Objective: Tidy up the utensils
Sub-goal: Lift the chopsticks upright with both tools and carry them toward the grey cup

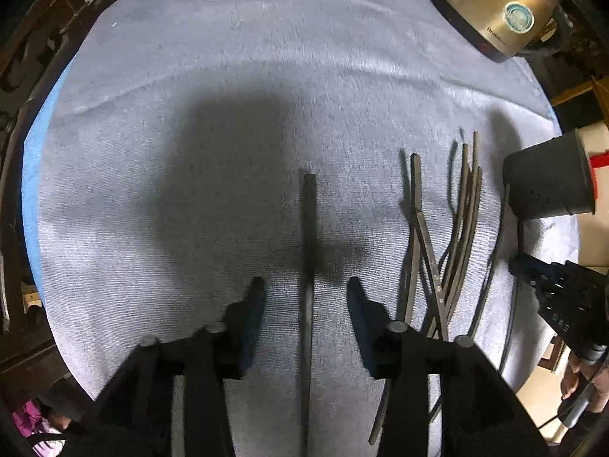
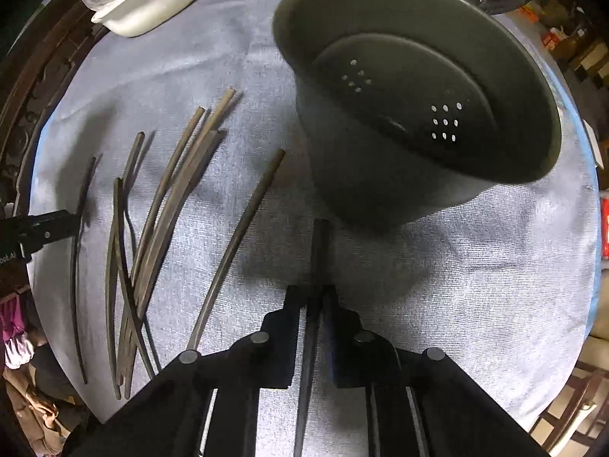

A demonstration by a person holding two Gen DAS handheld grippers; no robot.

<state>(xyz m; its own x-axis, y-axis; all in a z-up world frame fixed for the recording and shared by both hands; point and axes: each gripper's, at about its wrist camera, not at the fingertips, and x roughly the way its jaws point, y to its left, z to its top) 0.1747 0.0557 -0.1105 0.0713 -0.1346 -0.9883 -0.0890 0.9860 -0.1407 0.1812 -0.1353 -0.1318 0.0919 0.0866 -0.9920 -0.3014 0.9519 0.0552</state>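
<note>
Left gripper [image 1: 306,289]: jaws apart, straddling one dark slender chopstick [image 1: 309,228] lying flat on the grey-blue towel-like cloth [image 1: 190,122], pads clear of it. Right gripper [image 2: 318,297]: jaws closed on a second dark chopstick [image 2: 319,243], tip near the base of the dark grey perforated utensil holder [image 2: 411,87]. Loose bundle of dark chopsticks [image 2: 160,205] spread on cloth between both grippers. White rounded dish [image 2: 152,3] and brass-coloured kettle [image 1: 498,7] at far edge.

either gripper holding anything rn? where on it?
Right gripper is shut on a chopstick, near mid-shaft. Left gripper is open, straddling another chopstick.
</note>
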